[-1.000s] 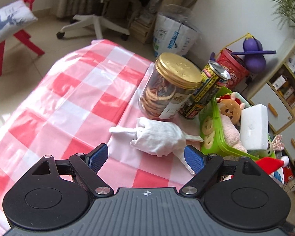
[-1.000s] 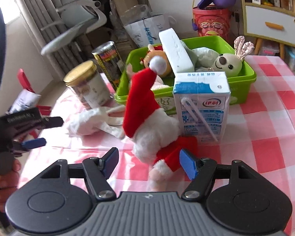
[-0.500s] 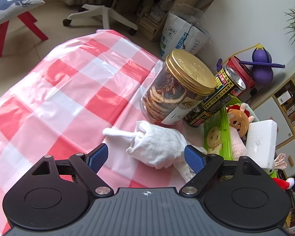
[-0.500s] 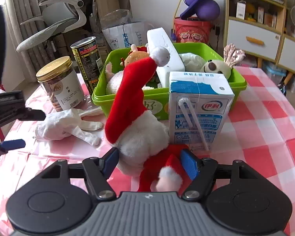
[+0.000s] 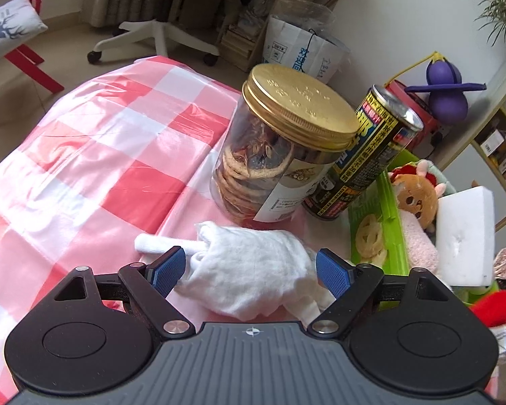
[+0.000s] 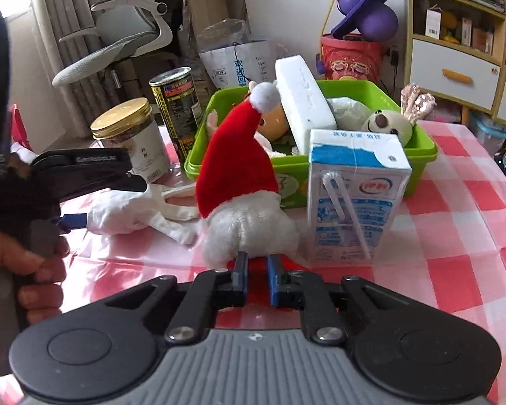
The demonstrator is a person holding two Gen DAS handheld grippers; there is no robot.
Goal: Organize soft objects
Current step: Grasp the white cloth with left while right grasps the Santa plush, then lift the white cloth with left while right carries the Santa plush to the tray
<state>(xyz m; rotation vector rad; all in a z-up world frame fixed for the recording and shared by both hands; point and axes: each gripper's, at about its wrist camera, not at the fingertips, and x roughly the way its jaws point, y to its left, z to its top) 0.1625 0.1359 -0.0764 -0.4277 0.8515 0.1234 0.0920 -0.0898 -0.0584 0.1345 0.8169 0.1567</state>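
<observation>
A red-and-white checked surface (image 6: 455, 222) carries a gold-lidded jar (image 5: 280, 155), a tall can (image 5: 364, 155), a green basket (image 6: 418, 148), a milk carton (image 6: 354, 195), a white glove (image 5: 253, 270) and a Santa hat (image 6: 239, 182).

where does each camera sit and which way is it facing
Left wrist: on the left tool, looking down at the white cloth glove between its open fingers; only that tool shows.
Right wrist: on the right tool, closing on the red and white plush Santa hat, facing the green plastic basket; a hand shows at left.
Shared: glove, basket, gold-lidded clear jar.
</observation>
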